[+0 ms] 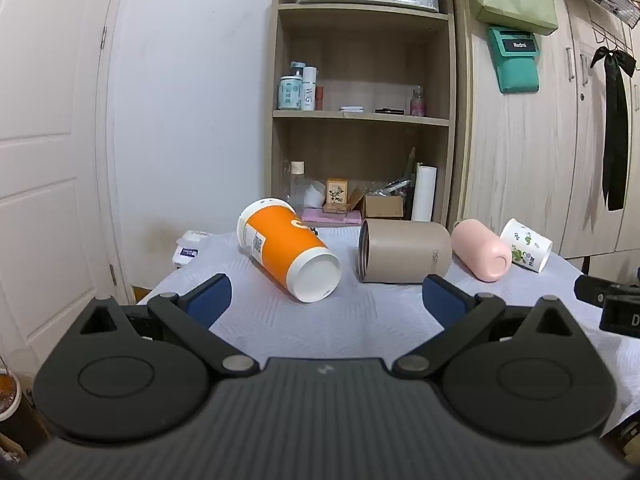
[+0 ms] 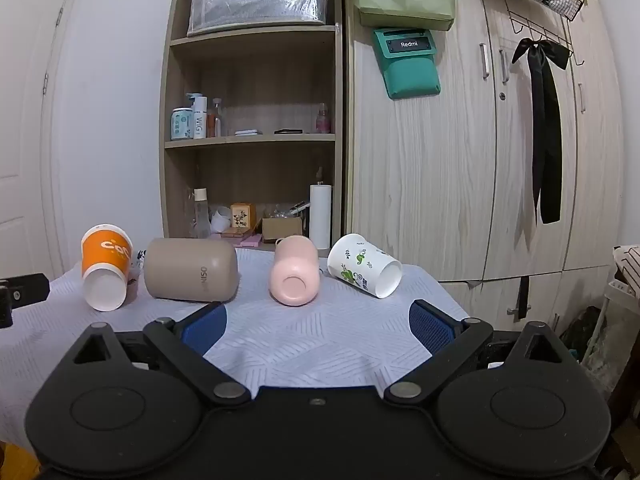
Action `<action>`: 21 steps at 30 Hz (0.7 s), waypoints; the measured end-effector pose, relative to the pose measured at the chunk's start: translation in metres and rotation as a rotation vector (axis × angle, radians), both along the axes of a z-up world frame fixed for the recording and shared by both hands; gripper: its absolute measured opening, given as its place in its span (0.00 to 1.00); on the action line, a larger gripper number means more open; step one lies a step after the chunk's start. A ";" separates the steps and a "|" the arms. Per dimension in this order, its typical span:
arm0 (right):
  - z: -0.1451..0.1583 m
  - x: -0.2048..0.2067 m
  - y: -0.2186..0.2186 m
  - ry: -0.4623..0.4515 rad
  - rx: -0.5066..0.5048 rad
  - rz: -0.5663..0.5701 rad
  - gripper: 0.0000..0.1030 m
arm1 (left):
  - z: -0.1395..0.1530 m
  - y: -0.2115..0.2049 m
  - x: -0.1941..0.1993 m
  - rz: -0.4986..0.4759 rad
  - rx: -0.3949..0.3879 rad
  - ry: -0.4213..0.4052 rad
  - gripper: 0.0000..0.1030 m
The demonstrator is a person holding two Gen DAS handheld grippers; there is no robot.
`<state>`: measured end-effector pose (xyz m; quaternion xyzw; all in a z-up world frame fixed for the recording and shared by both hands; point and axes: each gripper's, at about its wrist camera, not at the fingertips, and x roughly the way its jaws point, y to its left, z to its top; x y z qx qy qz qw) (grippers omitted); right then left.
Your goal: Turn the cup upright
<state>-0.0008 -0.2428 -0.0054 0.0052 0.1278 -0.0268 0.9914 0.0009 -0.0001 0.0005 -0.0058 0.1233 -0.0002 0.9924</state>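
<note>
Several cups lie on their sides on a white-clothed table (image 1: 340,320). From the left: an orange paper cup (image 1: 286,250), a beige tumbler (image 1: 404,256), a pink mug (image 1: 480,250) and a white cup with green leaves (image 1: 526,244). They also show in the right wrist view: the orange cup (image 2: 106,268), the tumbler (image 2: 190,270), the pink mug (image 2: 294,276) and the white cup (image 2: 364,266). My left gripper (image 1: 326,300) is open and empty, in front of the orange cup and the tumbler. My right gripper (image 2: 318,326) is open and empty, in front of the pink mug.
A wooden shelf unit (image 1: 362,92) with bottles and boxes stands behind the table. A wooden wardrobe (image 2: 480,140) is at the right, with a black ribbon (image 2: 544,120) hanging on it. A white door (image 1: 48,140) is at the left. The table's right edge (image 2: 444,292) drops off.
</note>
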 end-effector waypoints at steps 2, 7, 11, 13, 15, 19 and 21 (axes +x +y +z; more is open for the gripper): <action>0.001 0.000 0.000 -0.001 0.000 -0.001 0.97 | 0.001 -0.001 0.001 0.000 0.000 -0.001 1.00; -0.001 0.000 0.002 -0.003 -0.009 -0.003 0.97 | -0.006 -0.001 0.001 0.000 -0.013 -0.015 1.00; -0.003 0.002 0.002 0.005 -0.016 -0.004 0.97 | -0.010 -0.008 -0.004 0.009 -0.014 -0.032 1.00; 0.000 0.001 0.000 0.008 -0.017 -0.004 0.97 | -0.012 -0.016 -0.007 0.011 -0.001 -0.038 1.00; -0.001 0.001 -0.002 0.012 -0.015 -0.004 0.97 | 0.000 0.004 -0.007 0.005 -0.029 -0.026 1.00; -0.001 0.002 -0.002 0.013 -0.021 -0.007 0.97 | 0.002 0.002 -0.006 -0.006 -0.025 -0.008 1.00; -0.001 0.001 -0.002 0.011 -0.022 -0.008 0.97 | 0.003 0.003 -0.005 -0.012 -0.032 -0.004 1.00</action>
